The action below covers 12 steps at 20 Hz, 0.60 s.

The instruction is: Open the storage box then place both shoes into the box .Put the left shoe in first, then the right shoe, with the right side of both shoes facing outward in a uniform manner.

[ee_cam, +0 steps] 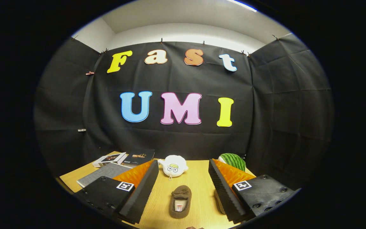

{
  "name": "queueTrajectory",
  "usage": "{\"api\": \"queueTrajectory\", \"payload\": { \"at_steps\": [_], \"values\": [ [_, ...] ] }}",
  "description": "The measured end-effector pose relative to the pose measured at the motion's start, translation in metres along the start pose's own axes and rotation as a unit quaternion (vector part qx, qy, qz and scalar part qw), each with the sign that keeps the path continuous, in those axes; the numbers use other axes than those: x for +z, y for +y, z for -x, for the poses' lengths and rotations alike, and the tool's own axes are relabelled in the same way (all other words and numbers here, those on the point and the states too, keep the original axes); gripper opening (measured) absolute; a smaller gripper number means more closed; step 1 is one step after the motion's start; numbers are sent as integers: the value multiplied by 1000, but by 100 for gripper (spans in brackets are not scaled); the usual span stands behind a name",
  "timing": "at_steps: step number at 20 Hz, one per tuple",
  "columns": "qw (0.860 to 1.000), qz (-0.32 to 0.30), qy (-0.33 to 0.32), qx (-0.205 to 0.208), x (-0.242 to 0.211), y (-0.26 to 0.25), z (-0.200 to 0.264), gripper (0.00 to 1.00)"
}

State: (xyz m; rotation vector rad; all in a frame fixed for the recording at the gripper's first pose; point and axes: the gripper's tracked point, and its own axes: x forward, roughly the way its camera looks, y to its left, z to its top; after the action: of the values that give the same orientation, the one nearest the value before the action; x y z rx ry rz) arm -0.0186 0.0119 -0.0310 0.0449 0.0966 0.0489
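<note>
Hovering tool (179, 194), fingers spread wide, empty; brown slipper (180, 201) lies on table (199, 178) between them, long axis running straight ahead, toe pointing away.

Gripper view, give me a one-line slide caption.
Open tool poised above a brown slipper on the wooden table, white plush toy beyond, books and a watermelon ball behind.

I see a brown slipper (180, 201) on my pale wood-grain worktop (199, 190). My gripper (183, 190), fingers spread wide, is black with ridged pads and orange sides. The plush (173, 166) is white with a yellow patch; the melon (233, 161) is green-striped; the books (124, 158) are grey and dark.
</note>
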Motion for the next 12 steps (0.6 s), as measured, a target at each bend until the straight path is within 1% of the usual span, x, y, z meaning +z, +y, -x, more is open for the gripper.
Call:
{"api": "queueTrajectory", "payload": {
  "at_steps": [3,5,9,12],
  "values": [
    [1000,-3,3,11,-1,2,-7,97],
    [1000,-11,16,20,-7,8,-11,97],
    [997,-34,49,38,-25,17,-20,97],
    [993,-48,88,56,-44,28,-26,98]
  ]
}}
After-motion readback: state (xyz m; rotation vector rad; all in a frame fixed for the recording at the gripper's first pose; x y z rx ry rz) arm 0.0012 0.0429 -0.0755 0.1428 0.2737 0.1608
